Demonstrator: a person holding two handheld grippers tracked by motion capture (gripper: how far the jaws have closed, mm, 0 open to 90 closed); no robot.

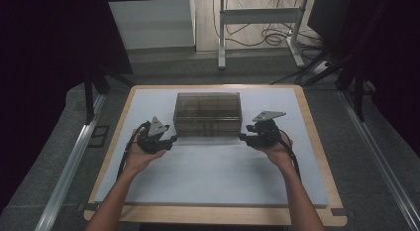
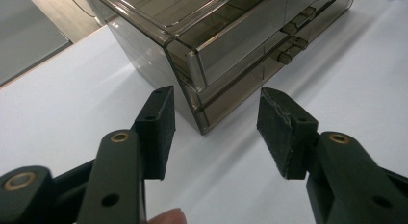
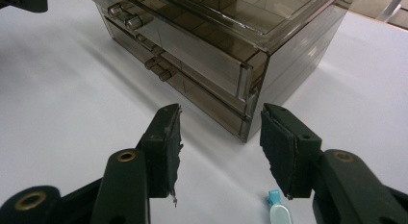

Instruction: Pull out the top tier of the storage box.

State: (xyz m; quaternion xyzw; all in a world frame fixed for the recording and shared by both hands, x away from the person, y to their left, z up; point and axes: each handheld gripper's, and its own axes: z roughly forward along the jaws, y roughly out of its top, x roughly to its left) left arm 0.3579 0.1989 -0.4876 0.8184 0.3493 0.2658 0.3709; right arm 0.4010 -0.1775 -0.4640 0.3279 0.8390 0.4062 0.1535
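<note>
A smoky transparent drawer box (image 1: 208, 113) stands on the white mat, its drawers with small knobs facing me. My left gripper (image 1: 171, 140) sits by the box's front left corner (image 2: 204, 123), jaws open and empty, apart from the box. My right gripper (image 1: 243, 137) is at the front right corner (image 3: 245, 130), likewise open with nothing between its pads. A small light-blue object (image 3: 278, 212) lies on the mat just under the right gripper's jaws. The drawers (image 3: 192, 56) look shut.
The white mat (image 1: 213, 171) covers a wooden board (image 1: 317, 137) on a grey floor. Metal rails (image 1: 69, 161) run along both sides. A table frame with cables (image 1: 262, 28) stands beyond. Dark curtains hang left and right.
</note>
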